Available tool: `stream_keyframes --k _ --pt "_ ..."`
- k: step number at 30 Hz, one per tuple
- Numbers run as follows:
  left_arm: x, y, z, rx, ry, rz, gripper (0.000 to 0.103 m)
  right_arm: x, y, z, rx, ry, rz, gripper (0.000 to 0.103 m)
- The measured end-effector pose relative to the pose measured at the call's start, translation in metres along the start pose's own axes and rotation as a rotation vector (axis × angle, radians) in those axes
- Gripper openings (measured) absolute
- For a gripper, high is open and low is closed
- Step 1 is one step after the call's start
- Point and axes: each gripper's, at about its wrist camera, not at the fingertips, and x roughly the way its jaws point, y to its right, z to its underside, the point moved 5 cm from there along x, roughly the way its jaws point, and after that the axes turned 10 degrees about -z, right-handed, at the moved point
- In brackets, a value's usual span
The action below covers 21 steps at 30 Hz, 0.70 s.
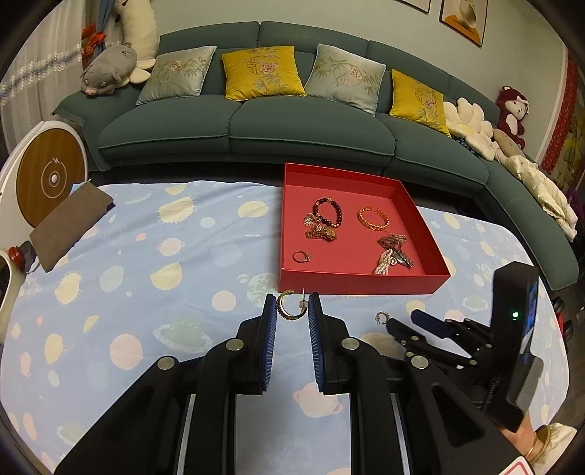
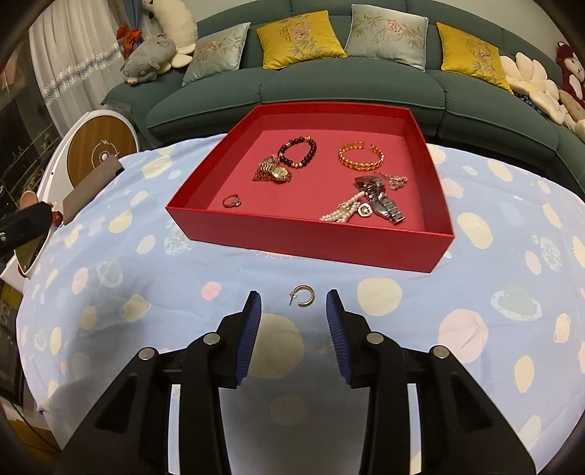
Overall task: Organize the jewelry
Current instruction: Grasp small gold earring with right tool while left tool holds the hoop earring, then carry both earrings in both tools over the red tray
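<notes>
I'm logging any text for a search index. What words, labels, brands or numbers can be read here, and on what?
No text can be read.
Round wooden disc: a lightning-bolt sign above a ring, no letters.
Yellow cushions: an embroidered round emblem, too blurred to read.
Gold watch in the red box: dial too small to read.
Framed picture: no lettering visible.

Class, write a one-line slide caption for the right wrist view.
Open hand-held gripper frames a hoop earring lying before the red tray.
</notes>
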Motion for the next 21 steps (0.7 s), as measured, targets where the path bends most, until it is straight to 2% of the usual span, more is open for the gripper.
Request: stream_keyframes --k 3,5,7,8,11,16,21 --pt "0.005 -0.003 0.001 0.002 -0.012 -0.003 0.015 0.018 -0.002 0.004 -0.007 -0.031 0.017 0.035" --pt "0.008 -0.005 0.002 0.002 -0.02 -0.004 0.015 0.028 -0.004 0.008 -0.024 -0.047 0.044 0.027" --pt "0.01 -0.007 0.003 0.003 -0.025 -0.005 0.015 0.035 -0.003 0.012 -0.027 -0.06 0.065 0.015" --pt "0.01 -0.008 0.004 0.003 -0.026 -0.005 0.015 0.035 -0.002 0.011 -0.03 -0.047 0.072 0.014" --pt "0.011 -0.011 0.004 0.001 -0.027 -0.005 0.015 0.036 -0.001 0.009 -0.028 -0.048 0.08 0.002" --pt "0.012 -0.014 0.003 -0.006 -0.03 -0.005 0.015 0.024 -0.003 0.005 -0.014 -0.023 0.066 0.0" --pt "0.018 -0.008 -0.006 0.001 -0.035 0.006 0.015 -0.019 -0.008 -0.018 0.001 0.048 0.012 0.0"
